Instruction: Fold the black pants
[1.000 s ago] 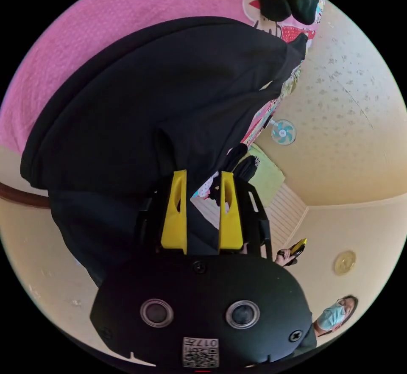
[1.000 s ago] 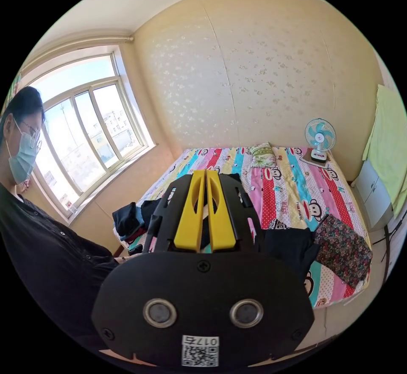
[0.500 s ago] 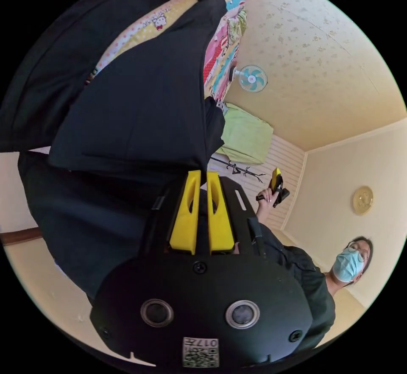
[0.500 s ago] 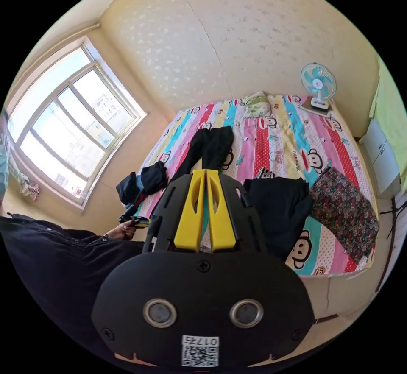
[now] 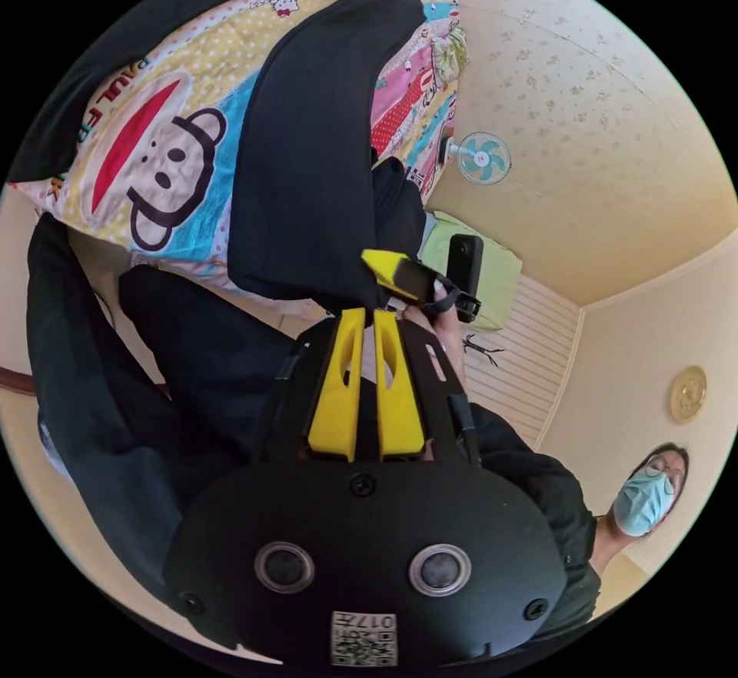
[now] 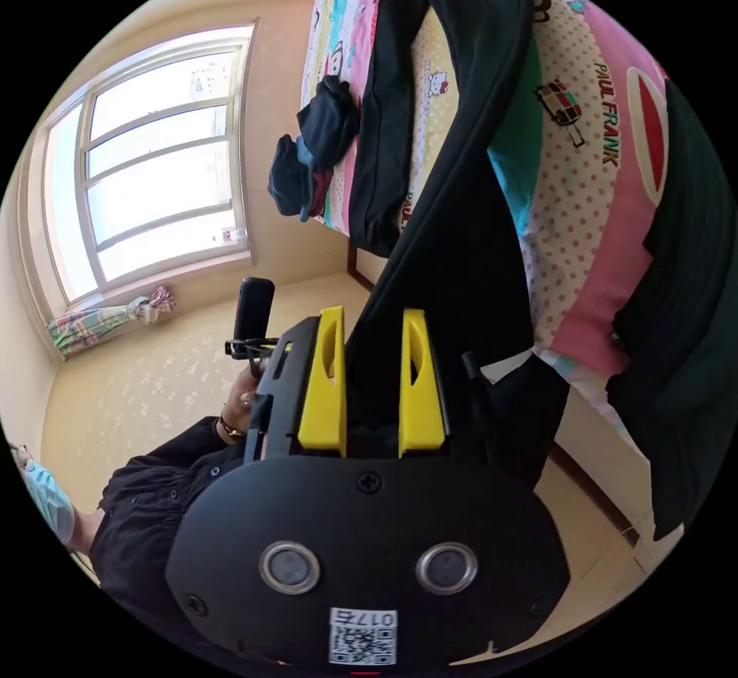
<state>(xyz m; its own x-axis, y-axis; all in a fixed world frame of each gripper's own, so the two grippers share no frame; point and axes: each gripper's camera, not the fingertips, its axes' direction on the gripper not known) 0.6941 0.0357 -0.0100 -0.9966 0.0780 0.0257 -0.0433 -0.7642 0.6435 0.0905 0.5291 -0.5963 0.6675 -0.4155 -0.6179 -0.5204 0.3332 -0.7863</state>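
The right gripper stands with its jaws narrowly apart, black pants cloth between them; contact on both jaws cannot be confirmed. The left gripper is nearly closed against the waist end. The pants' long axis runs away across the bed, legs pointing far.

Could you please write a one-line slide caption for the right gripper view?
Right gripper, jaws parted, closing in on the black pants draped off the cartoon-print bed.
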